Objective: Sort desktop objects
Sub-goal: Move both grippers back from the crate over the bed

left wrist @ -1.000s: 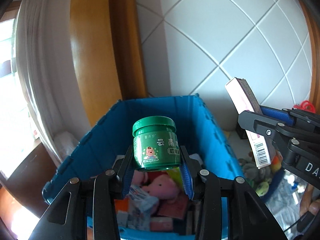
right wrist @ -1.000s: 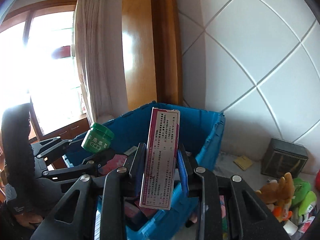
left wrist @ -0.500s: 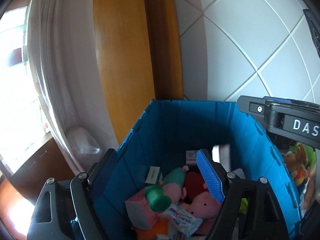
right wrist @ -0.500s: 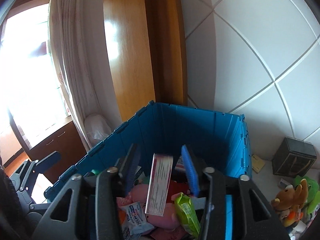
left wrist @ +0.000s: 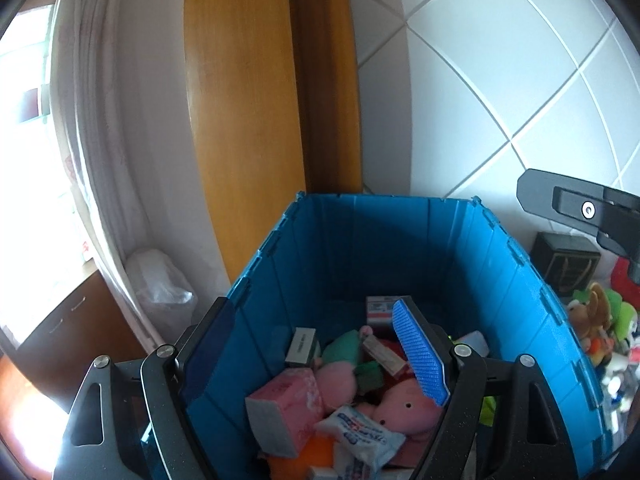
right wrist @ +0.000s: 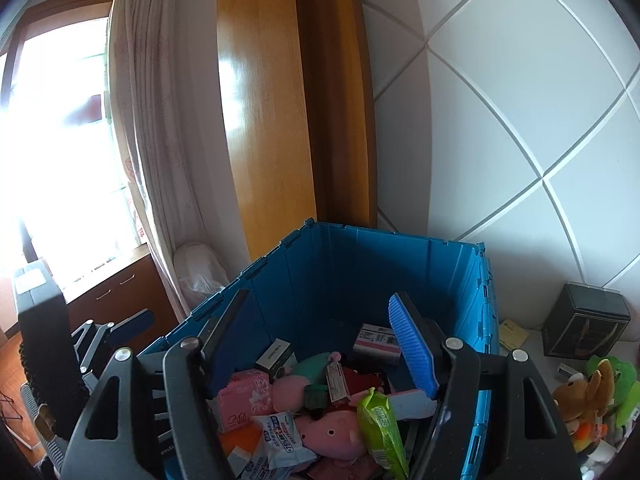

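Both grippers hang spread wide and empty over the blue crate (right wrist: 360, 264), the left gripper (left wrist: 316, 356) and right gripper (right wrist: 320, 344) framing its heap, likely for dropping items in. Inside, the green jar (right wrist: 318, 396) lies tipped near centre; the printed carton (right wrist: 335, 380) rests at its 1 o'clock, touching.

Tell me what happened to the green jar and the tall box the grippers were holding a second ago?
Both were let go. The left gripper and right gripper opened and now hold nothing. The green jar and the tall box dropped down into the blue crate, landing among the pink plush toys. The crate itself stayed put, as did the plush toys beside it.
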{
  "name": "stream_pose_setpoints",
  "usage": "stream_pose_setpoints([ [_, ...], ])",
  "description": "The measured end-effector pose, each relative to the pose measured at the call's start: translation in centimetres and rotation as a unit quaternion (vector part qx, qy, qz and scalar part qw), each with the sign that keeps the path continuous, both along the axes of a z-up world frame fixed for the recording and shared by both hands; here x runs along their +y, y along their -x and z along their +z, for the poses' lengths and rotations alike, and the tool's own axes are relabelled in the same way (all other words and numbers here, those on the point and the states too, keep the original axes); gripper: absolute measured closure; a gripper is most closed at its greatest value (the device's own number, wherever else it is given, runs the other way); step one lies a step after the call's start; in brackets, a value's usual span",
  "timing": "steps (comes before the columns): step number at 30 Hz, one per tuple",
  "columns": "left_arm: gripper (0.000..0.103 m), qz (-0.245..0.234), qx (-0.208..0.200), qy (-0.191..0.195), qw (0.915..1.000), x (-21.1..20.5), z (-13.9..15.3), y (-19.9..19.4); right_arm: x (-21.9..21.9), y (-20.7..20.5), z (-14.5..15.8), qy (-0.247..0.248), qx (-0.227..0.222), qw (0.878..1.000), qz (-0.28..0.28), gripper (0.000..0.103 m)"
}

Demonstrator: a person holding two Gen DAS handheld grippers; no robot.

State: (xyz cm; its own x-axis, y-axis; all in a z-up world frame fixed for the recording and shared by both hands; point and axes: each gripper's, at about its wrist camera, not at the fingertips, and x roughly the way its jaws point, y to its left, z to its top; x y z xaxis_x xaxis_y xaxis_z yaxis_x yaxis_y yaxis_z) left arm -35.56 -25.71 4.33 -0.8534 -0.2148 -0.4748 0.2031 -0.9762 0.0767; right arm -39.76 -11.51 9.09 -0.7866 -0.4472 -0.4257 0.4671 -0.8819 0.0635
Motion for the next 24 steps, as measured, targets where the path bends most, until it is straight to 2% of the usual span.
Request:
stream_pose_setpoints([
  [6, 0.022, -0.024, 0.013, -0.011, 0.9996, 1.8, 0.0, -2.2, 2.9, -3.0, -0.7, 0.016, -0.003, 1.0, 0.007, 0.034],
  [13, 0.02, -0.086, 0.023, -0.025, 0.9957, 6.4, -0.7, -4.4, 11.2, -7.5, -1.9, 0.023, -0.002, 0.999, -0.039, 0.034],
  [19, 0.02, -0.156, 0.02, -0.021, 0.9873, 13.5, -1.8, -5.7, 19.3, -11.1, -5.6, -0.017, -0.024, 0.993, -0.112, 0.034],
  [24, 0.02, -0.217, 0.005, -0.01, 0.9762, 20.7, -3.2, -7.0, 27.0, -13.4, -9.6, -0.018, -0.067, 0.985, -0.161, 0.034],
])
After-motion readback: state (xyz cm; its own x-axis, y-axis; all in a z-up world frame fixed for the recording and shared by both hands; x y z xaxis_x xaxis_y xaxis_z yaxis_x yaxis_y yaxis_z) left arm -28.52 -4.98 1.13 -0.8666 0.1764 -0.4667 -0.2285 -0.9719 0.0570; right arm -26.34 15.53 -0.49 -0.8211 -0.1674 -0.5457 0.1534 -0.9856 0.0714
